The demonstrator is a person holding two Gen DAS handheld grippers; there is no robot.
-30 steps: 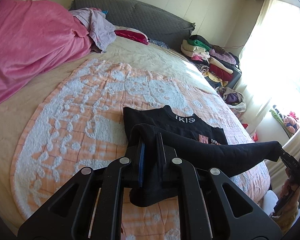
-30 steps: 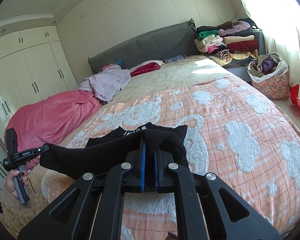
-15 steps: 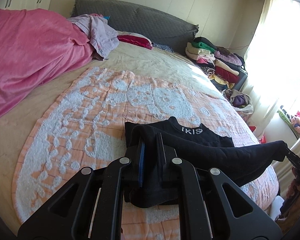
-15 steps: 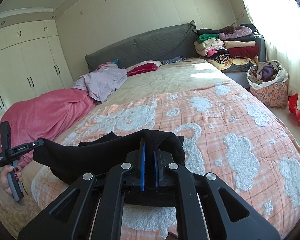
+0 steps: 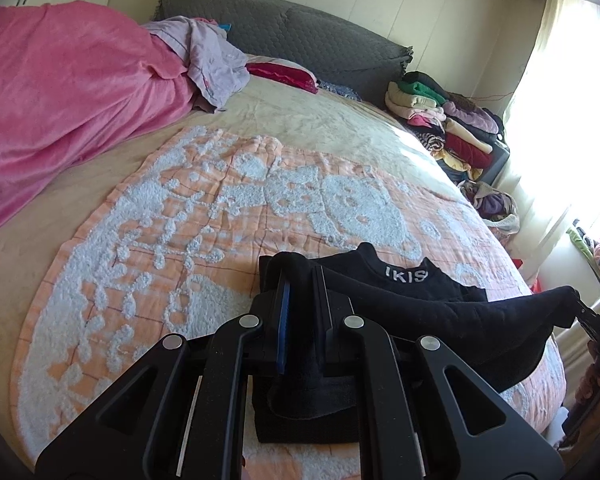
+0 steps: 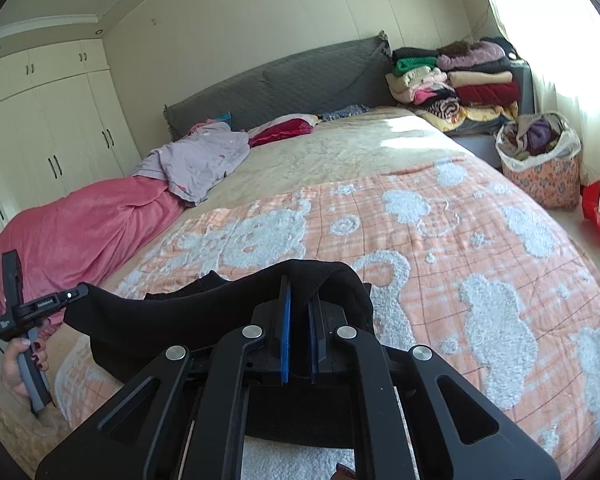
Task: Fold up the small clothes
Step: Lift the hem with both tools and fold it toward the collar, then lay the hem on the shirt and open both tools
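Both pairs of jaws are clamped tight on black cloth: our left gripper (image 5: 300, 276) pinches one end of the raised edge of the black garment (image 5: 432, 312), and our right gripper (image 6: 300, 284) pinches the other end, so the fabric hangs stretched in a band between them. In the right wrist view we also see the left gripper from the side, held by a hand (image 6: 18, 360) at the near left corner of the bed (image 6: 340, 152). The rest of the garment lies flat on the peach and white blanket (image 5: 180, 220) under the lifted edge, its collar with white lettering facing the headboard (image 5: 300, 40). The blanket covers the near half of the bed. Farther up the bed, on its left side, lies a pink blanket (image 5: 68, 80) with a lilac garment (image 5: 212, 56) on top of it, and a red pillow (image 5: 284, 74) rests just before the headboard. Beyond the bed's far right corner we see a stack of folded clothes (image 6: 456, 76), and a flowered bag of clothes (image 6: 540, 160) stands on the floor beside the bed's right side. White wardrobe doors (image 6: 52, 120) stand beyond the bed's left side.
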